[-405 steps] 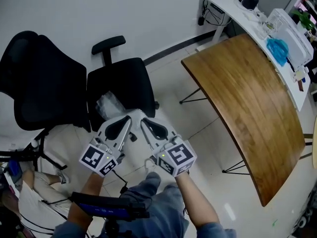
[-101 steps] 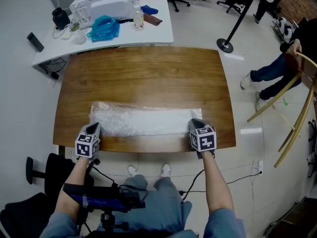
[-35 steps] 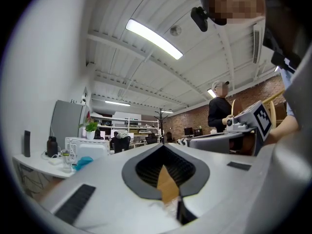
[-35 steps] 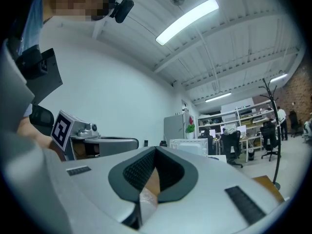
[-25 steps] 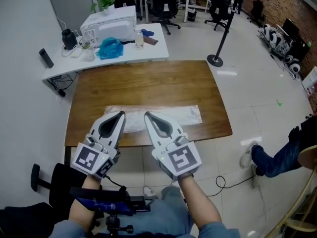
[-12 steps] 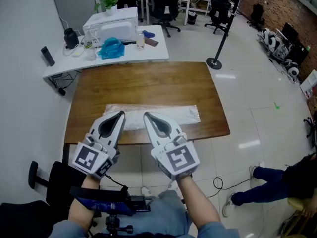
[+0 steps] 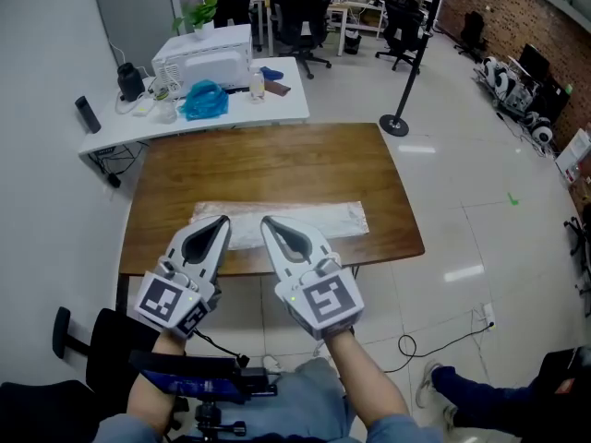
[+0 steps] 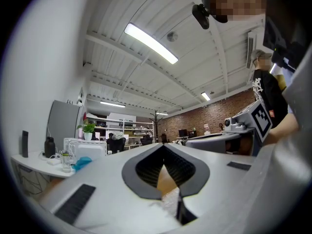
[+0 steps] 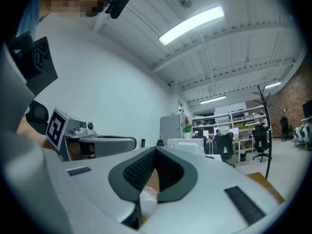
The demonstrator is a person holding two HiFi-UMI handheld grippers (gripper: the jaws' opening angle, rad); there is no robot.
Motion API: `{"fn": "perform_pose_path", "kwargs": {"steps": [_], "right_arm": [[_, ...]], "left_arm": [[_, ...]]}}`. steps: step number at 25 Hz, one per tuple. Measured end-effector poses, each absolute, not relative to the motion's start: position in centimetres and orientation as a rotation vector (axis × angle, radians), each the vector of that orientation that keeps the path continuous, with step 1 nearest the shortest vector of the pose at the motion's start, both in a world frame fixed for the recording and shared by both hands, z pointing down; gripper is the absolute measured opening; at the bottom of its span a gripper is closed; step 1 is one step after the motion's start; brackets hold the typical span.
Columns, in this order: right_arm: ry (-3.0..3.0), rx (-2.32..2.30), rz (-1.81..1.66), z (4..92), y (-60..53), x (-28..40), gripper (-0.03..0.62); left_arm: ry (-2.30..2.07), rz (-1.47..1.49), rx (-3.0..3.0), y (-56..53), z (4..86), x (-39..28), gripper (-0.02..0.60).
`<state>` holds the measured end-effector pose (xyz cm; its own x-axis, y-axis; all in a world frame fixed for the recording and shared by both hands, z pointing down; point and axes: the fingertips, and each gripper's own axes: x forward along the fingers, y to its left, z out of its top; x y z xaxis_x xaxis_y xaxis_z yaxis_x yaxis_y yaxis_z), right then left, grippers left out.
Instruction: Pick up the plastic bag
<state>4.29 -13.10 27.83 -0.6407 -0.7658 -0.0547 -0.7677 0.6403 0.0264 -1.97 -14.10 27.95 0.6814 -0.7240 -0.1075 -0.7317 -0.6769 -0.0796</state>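
The clear bubble-textured plastic bag [image 7: 319, 218] lies flat along the front part of the brown wooden table [image 7: 277, 160]. My left gripper [image 7: 222, 220] and right gripper [image 7: 265, 220] are held side by side in the air over the table's front edge, their tips over the bag's left half. Both are shut and hold nothing. In the left gripper view the jaws meet at the tip [image 8: 162, 145], and a bit of the bag [image 8: 170, 199] shows through the gap below. The right gripper view shows the same: tips [image 9: 156, 150] together, bag [image 9: 148, 199] beneath.
A white desk [image 7: 277, 100] behind the table carries a printer [image 7: 203, 58], a blue bag [image 7: 205, 100] and small items. A black pole stand [image 7: 395, 123] stands to the right. Office chairs [image 7: 305, 26] stand farther back. A person's legs [image 7: 499, 404] are at the lower right. A black chair [image 7: 65, 340] is at my left.
Both grippers stay side by side and shut. The person on the floor at the right has walked toward the lower right corner of the head view.
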Motion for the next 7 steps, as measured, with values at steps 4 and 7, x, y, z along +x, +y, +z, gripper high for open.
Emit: {"fn": "perform_pose_path", "kwargs": {"steps": [4, 7], "right_arm": [[2.816, -1.316, 0.075, 27.82, -12.96, 4.24, 0.002], [2.820, -1.318, 0.067, 27.92, -12.96, 4.21, 0.002]], "left_arm": [[1.179, 0.076, -2.806, -13.54, 27.64, -1.22, 0.011], [1.162, 0.065, -2.822, -13.26, 27.42, -0.88, 0.011]]}}
